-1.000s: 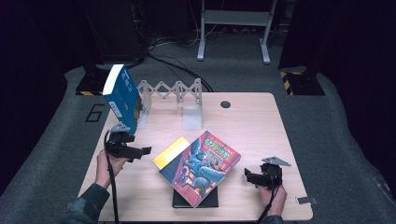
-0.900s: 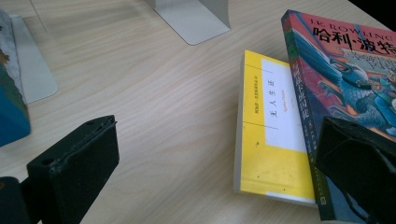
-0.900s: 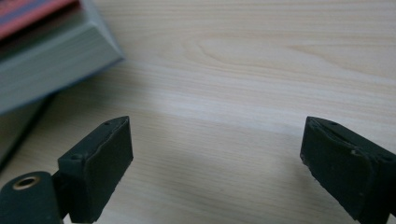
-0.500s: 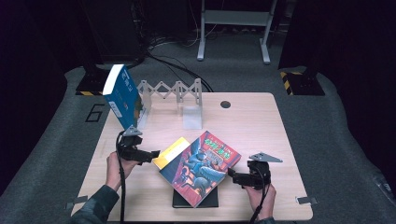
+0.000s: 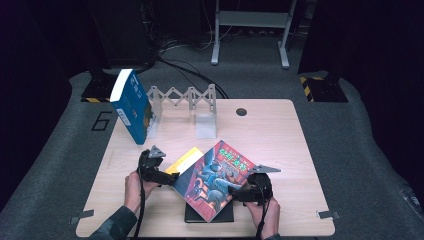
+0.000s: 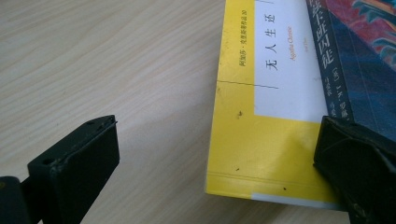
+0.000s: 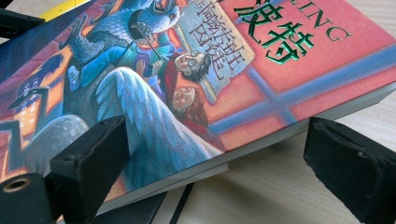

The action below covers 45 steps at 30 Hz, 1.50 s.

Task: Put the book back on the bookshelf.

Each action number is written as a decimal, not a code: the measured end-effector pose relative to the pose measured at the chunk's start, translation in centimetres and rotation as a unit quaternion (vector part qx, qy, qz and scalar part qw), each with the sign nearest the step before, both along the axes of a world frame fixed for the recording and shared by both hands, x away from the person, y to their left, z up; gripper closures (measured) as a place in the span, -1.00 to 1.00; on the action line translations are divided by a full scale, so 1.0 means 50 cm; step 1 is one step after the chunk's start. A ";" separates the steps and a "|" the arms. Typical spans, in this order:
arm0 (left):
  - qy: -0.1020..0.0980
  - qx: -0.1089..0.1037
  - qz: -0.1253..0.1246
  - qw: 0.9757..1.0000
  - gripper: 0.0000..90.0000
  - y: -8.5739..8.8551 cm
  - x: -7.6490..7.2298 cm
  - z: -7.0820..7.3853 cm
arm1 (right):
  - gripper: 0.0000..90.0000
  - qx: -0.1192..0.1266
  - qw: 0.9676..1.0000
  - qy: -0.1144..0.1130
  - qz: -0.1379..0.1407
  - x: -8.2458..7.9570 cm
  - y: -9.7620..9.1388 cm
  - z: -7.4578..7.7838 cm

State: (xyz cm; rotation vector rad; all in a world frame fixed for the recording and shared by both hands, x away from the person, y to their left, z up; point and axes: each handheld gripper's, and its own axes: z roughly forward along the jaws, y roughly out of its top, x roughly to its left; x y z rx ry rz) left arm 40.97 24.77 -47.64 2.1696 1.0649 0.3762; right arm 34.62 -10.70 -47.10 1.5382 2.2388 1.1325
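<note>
The red illustrated book (image 5: 216, 178) lies tilted on top of a stack near the front of the worktop (image 5: 280, 135), between the two grippers. Under it, on the side toward the left gripper (image 5: 159, 175), sits a yellow book (image 6: 261, 135); beneath both lies a black book (image 5: 227, 216). The left gripper has its jaws spread wide, one over bare wood, the other at the yellow book's corner. The right gripper (image 5: 239, 192) is also wide open, jaws straddling the red book's near edge without clamping it. Beyond the left gripper, a blue book (image 5: 131, 106) leans against a grey folding rack (image 5: 185, 102).
</note>
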 end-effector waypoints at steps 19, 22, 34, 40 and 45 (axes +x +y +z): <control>-0.014 0.007 0.000 1.000 -1.00 0.006 -0.041 -0.002 | -0.79 -0.008 0.999 0.013 0.046 0.059 -0.002 0.005; -0.011 0.007 0.000 1.000 -1.00 0.006 -0.048 -0.001 | -0.78 -0.011 0.998 0.014 0.054 0.066 -0.002 0.007; -0.009 0.005 -0.003 1.000 -1.00 0.009 -0.049 -0.002 | -0.77 -0.010 0.998 -0.002 0.054 0.067 0.000 0.005; -0.004 0.006 -0.010 1.000 -1.00 0.008 -0.053 -0.002 | -0.75 -0.007 0.999 0.001 0.051 0.073 0.001 0.007; 0.001 0.000 -0.011 1.000 -1.00 0.009 -0.058 -0.004 | -0.74 -0.007 0.999 0.000 0.051 0.083 0.008 0.007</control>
